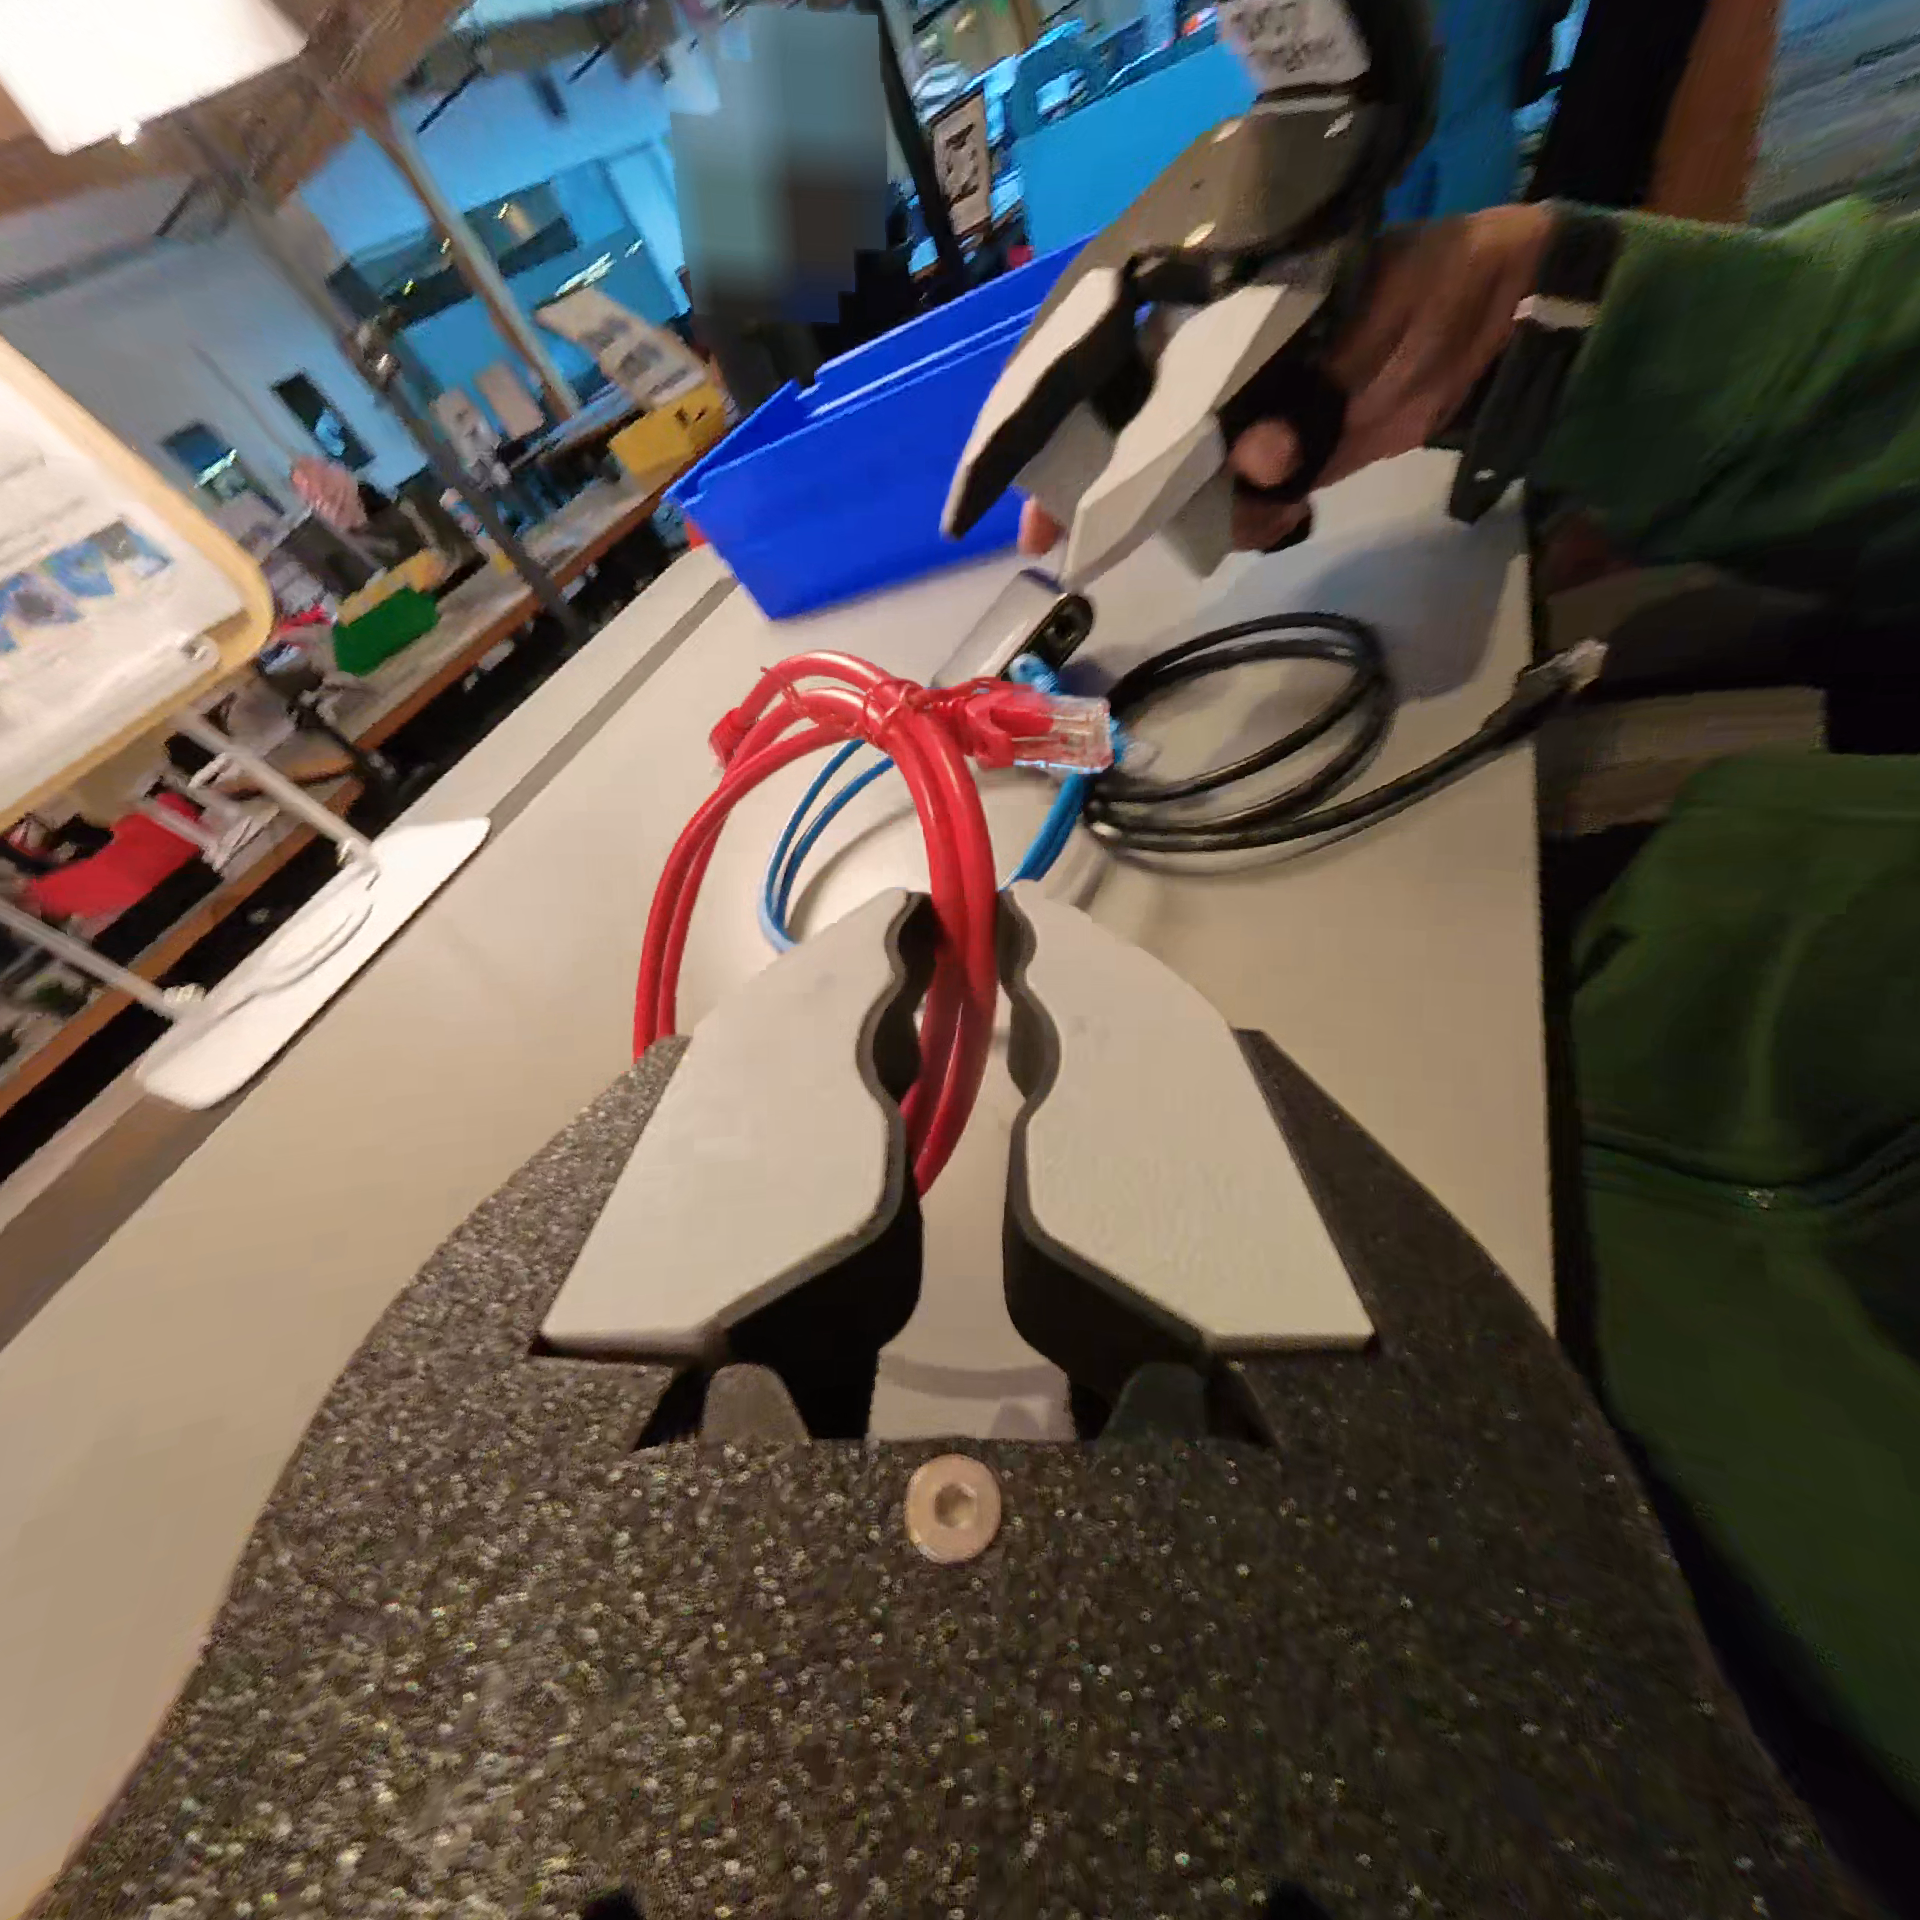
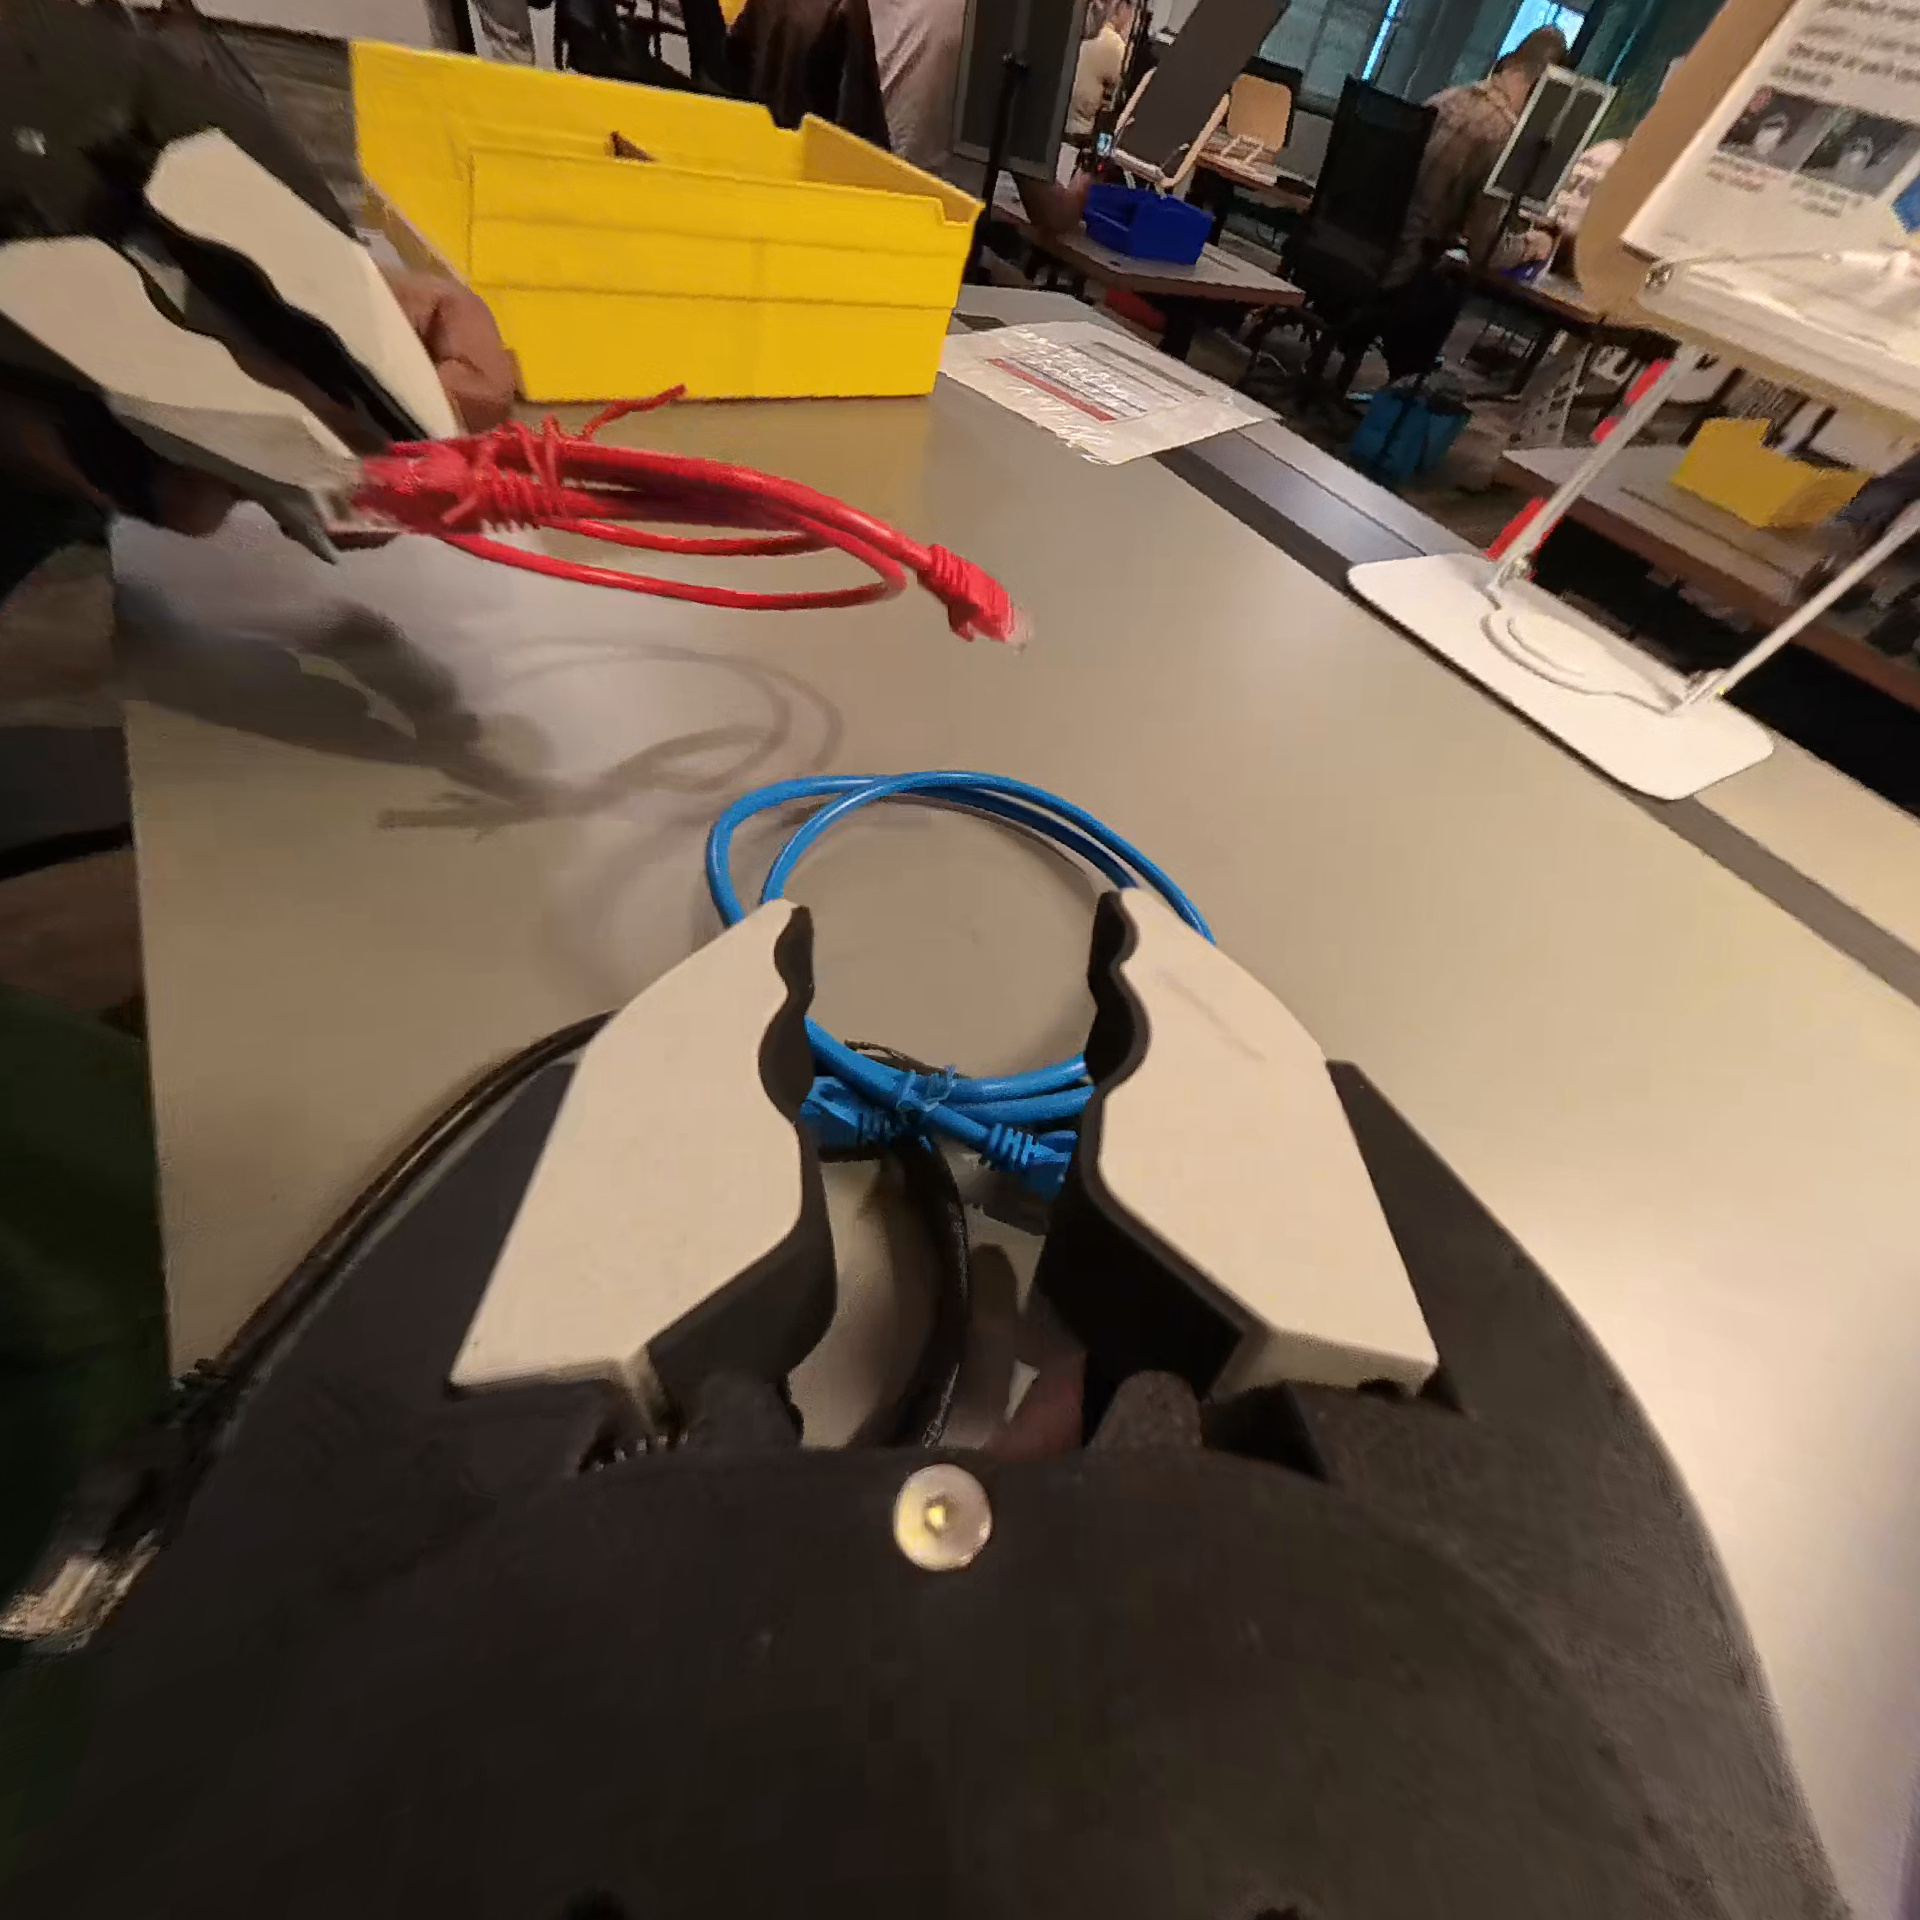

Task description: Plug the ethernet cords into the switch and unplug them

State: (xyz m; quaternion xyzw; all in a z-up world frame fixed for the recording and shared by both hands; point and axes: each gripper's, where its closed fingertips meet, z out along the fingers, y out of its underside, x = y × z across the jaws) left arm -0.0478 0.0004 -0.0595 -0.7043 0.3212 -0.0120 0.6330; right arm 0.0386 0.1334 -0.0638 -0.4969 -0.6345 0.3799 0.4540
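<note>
My left gripper (image 1: pixel 961 920) is shut on a coiled red ethernet cord (image 1: pixel 665 935) and holds it above the grey table (image 1: pixel 416 1195). One clear plug (image 1: pixel 1060 732) of the cord points right. In the right wrist view the left gripper (image 2: pixel 338 499) holds the red cord (image 2: pixel 675 499) in the air. My right gripper (image 2: pixel 951 914) is open above a coiled blue cord (image 2: pixel 935 790) that lies on the table. In the left wrist view the right gripper (image 1: pixel 1023 540) hovers over a small grey switch (image 1: pixel 997 634). A black cord (image 1: pixel 1247 727) lies beside it.
A blue bin (image 1: pixel 852 499) stands behind the switch. A yellow bin (image 2: pixel 707 270) stands at the far end of the table. A paper stand with a white base (image 2: pixel 1558 665) and a sheet in plastic (image 2: pixel 1101 390) sit at the table's side. A green sleeve (image 1: pixel 1714 364) fills the right. Some 15 centimeters of space lies between my two pairs of fingers. The small grey switch (image 1: pixel 997 634) is about 8 centimeters from my right fingertips.
</note>
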